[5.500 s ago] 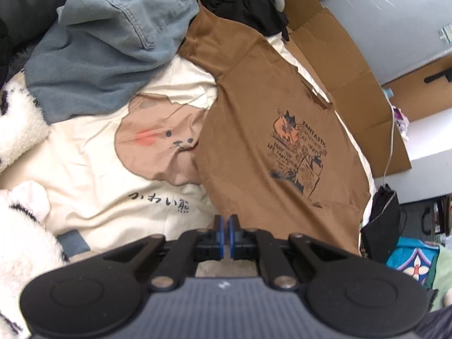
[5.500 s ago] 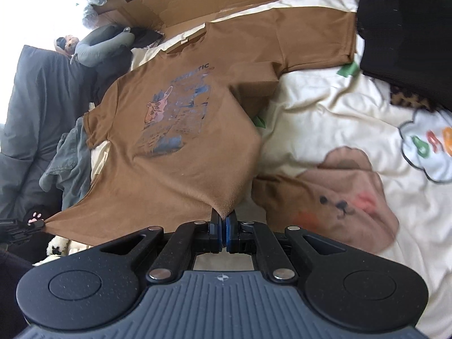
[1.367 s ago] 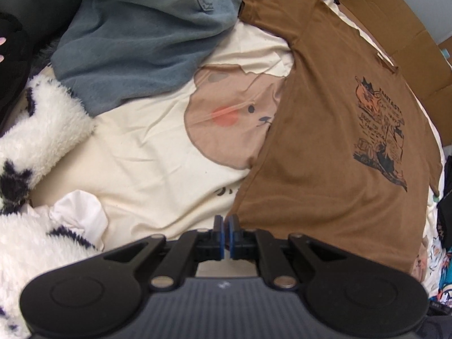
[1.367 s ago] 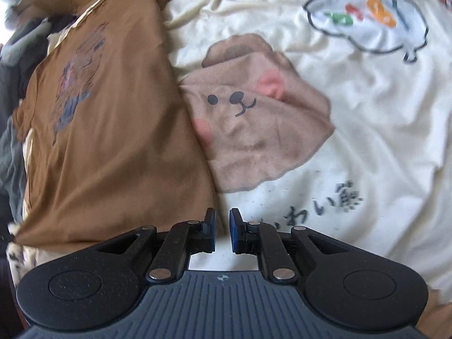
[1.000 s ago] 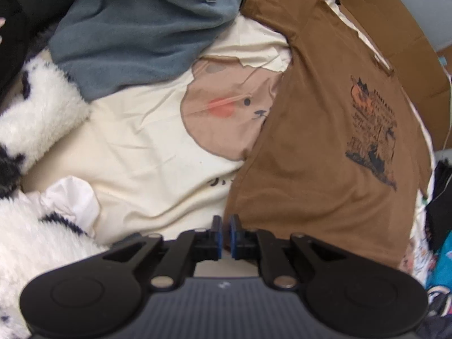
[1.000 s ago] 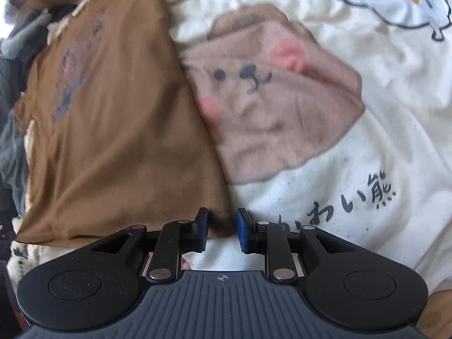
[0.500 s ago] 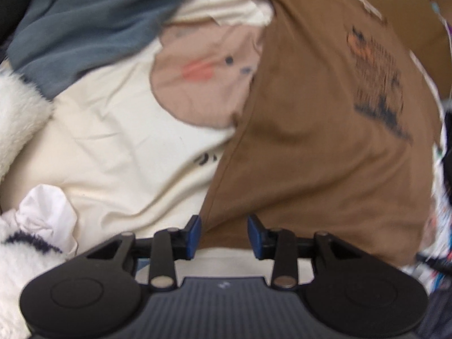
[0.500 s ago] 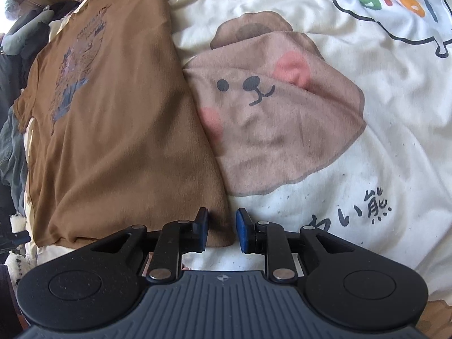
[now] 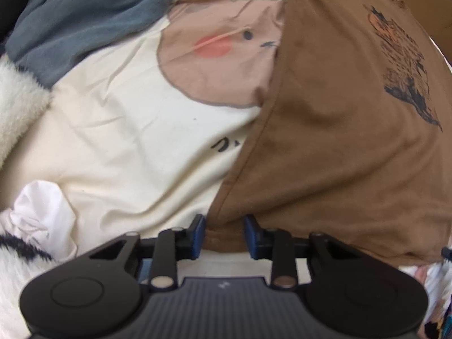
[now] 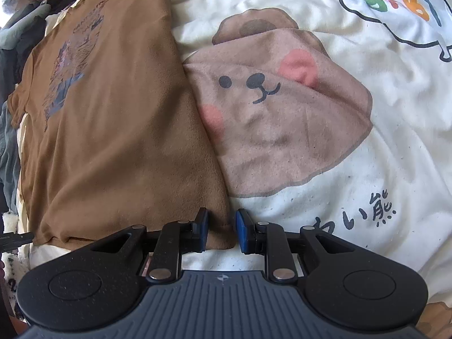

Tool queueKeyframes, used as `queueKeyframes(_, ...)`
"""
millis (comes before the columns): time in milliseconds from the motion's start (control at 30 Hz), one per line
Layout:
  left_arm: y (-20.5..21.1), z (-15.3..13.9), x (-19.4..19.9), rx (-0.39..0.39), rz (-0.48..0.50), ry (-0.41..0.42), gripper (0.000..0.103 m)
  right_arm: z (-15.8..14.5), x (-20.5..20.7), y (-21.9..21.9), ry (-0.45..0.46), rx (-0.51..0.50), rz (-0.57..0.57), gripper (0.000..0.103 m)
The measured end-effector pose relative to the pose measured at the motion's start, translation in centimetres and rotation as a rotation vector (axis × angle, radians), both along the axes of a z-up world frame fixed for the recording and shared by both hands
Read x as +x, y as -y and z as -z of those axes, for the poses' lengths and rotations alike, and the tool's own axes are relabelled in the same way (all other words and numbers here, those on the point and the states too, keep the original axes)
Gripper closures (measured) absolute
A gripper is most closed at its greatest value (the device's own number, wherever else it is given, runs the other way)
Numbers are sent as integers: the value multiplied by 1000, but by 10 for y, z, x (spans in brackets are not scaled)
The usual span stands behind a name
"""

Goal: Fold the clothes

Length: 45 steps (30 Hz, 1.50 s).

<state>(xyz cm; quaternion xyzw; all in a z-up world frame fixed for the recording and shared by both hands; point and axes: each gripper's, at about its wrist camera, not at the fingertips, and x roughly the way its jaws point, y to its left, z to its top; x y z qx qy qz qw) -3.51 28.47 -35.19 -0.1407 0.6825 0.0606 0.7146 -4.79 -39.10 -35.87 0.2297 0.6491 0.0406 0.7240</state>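
Note:
A brown t-shirt (image 9: 339,141) with a dark cat print lies flat, print up, on a cream bedsheet (image 9: 127,147). In the left wrist view its lower left hem corner sits between the fingers of my left gripper (image 9: 225,233), which is open. The right wrist view shows the same brown t-shirt (image 10: 118,118) stretched away to the upper left. Its other hem corner lies between the blue pads of my right gripper (image 10: 221,231), also open and not pinching the cloth.
The cream bedsheet (image 10: 381,155) carries a bear drawing (image 10: 271,99) and black script. A blue-grey denim garment (image 9: 84,14) lies at upper left of the left view. White fluffy fabric (image 9: 17,107) and a crumpled white cloth (image 9: 39,212) lie at the left.
Both grippers held the shirt's hem corners and laid it flat on the sheet. The right gripper opened first, then the left; both corners now rest loose between the fingers.

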Motion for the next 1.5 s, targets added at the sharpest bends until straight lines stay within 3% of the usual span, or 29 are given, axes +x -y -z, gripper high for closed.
queueKeyframes(167,-7,2,-2,-17,-37,-10,93,0,-2,2,1,-1,2,81)
queueKeyframes(433,-17,-17,-5,-21,-28,4,98,-5,-5,12,18,7,18,80)
queueKeyframes(700,-27,-23,-2,37,-4,-4,103,-1,0,4,20,9,-15,79)
queueKeyframes(733,-28,-22,-1,70,7,-11,103,-1,1,2,24,14,-20,79)
queueKeyframes(833,-38,-20,-4,59,-29,-23,103,1,3,-3,27,4,-37,79)
queueKeyframes(967,-41,-26,-4,-13,-50,19,102,3,4,-2,24,4,-37,77)
queueKeyframes(1100,-34,-30,9,-65,-59,43,91,3,-1,7,26,8,-23,76)
queueKeyframes(1267,-24,-20,14,-64,-34,26,83,4,-5,9,14,9,-17,76)
queueKeyframes(1500,-14,-7,11,-39,21,-3,81,5,-5,7,8,-2,-16,76)
